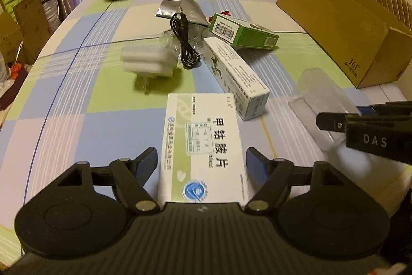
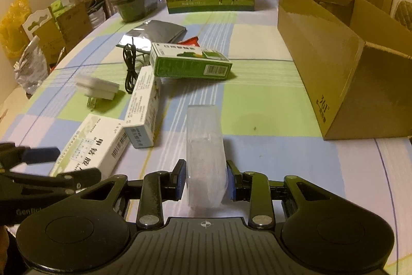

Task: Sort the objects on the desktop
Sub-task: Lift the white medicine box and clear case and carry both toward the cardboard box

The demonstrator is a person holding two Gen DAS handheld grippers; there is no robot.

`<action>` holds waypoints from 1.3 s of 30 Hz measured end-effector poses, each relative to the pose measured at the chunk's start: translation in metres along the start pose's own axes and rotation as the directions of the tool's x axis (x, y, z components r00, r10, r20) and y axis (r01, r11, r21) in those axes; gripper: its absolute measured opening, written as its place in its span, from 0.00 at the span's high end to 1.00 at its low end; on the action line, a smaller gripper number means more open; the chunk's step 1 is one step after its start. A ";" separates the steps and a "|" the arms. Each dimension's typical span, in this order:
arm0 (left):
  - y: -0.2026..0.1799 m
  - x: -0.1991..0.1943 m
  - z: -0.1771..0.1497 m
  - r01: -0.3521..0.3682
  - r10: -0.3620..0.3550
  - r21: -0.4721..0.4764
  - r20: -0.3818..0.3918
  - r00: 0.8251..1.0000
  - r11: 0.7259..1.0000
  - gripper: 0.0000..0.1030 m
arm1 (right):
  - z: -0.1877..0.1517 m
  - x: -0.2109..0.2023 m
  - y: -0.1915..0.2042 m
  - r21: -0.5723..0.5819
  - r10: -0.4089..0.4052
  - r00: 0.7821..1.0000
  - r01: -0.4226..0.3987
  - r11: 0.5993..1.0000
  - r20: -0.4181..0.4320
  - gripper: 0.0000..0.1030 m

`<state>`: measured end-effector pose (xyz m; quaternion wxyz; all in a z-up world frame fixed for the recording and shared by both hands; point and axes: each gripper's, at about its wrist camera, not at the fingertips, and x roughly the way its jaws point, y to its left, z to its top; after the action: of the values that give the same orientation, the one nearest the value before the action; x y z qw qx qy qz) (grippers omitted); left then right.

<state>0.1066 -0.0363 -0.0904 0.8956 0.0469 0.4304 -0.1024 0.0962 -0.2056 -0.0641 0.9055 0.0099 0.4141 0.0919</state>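
The clear plastic case (image 2: 205, 146) lies lengthwise between the fingers of the right claw (image 2: 205, 181), its long axis running straight ahead along them, both pads pressed on its near end, so this claw is pinching it low over the bench (image 2: 270, 99). It looks translucent, frosted and light. To its right stands the open cardboard box (image 2: 347, 63), probably its destination, while the left claw (image 1: 201, 159) is spread wide astride the white medicine box (image 1: 203, 143) lying on the bench.
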 end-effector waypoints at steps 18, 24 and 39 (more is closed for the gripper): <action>-0.003 0.025 0.008 -0.008 0.010 0.038 -0.041 0.999 0.999 0.33 | 0.003 0.012 0.002 -0.036 0.008 1.000 -0.009 0.999 -0.011 0.59; -0.003 0.022 0.008 -0.022 0.024 0.043 -0.051 0.998 0.999 0.35 | 0.002 0.014 0.007 -0.065 0.010 1.000 -0.011 0.998 -0.021 0.73; -0.017 -0.036 0.022 0.006 -0.007 0.040 0.032 0.999 0.999 0.35 | 0.019 -0.049 -0.003 -0.005 -0.018 0.994 0.019 1.000 0.107 0.73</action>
<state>0.0975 -0.0518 -0.0482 0.9009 0.0619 0.4141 -0.1147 0.0795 -0.2157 -0.0147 0.9273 0.0083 0.3647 0.0839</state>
